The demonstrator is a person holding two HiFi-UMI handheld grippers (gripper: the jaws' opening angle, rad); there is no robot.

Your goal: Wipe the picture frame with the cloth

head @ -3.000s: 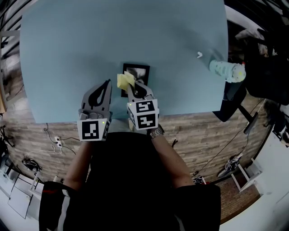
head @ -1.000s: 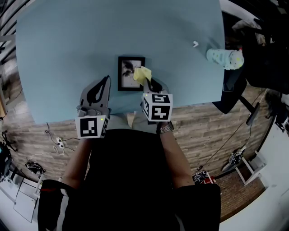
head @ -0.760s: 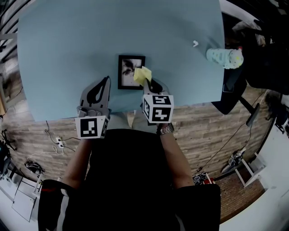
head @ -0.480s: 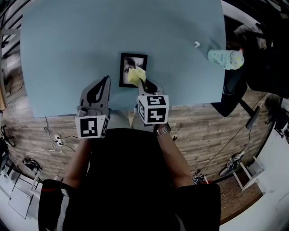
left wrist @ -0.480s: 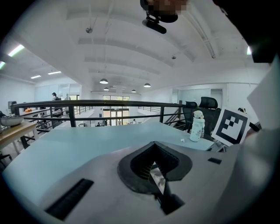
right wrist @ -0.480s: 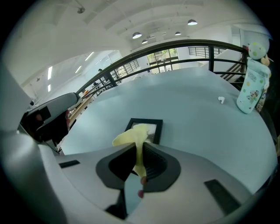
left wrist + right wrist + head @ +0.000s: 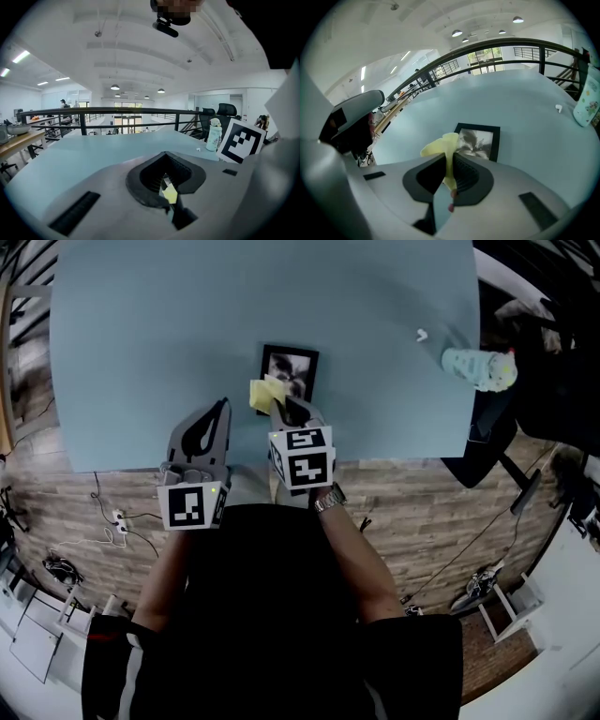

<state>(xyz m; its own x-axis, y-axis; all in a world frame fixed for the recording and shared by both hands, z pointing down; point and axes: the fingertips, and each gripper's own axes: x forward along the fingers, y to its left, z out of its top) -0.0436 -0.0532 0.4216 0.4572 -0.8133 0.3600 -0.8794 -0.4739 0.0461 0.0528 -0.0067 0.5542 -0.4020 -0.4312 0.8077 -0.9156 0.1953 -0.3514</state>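
Right tool (image 7: pixel 284 410) pinching yellow cloth (image 7: pixel 263 393) at near-left corner of picture frame (image 7: pixel 292 373), flat on bench (image 7: pixel 141 334) just ahead-right, long axis running away; left tool (image 7: pixel 221 410) pressed together, empty, farther off.

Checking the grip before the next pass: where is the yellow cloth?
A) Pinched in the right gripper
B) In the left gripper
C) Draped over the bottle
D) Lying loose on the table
A: the right gripper view shows the right gripper shut on the yellow cloth.
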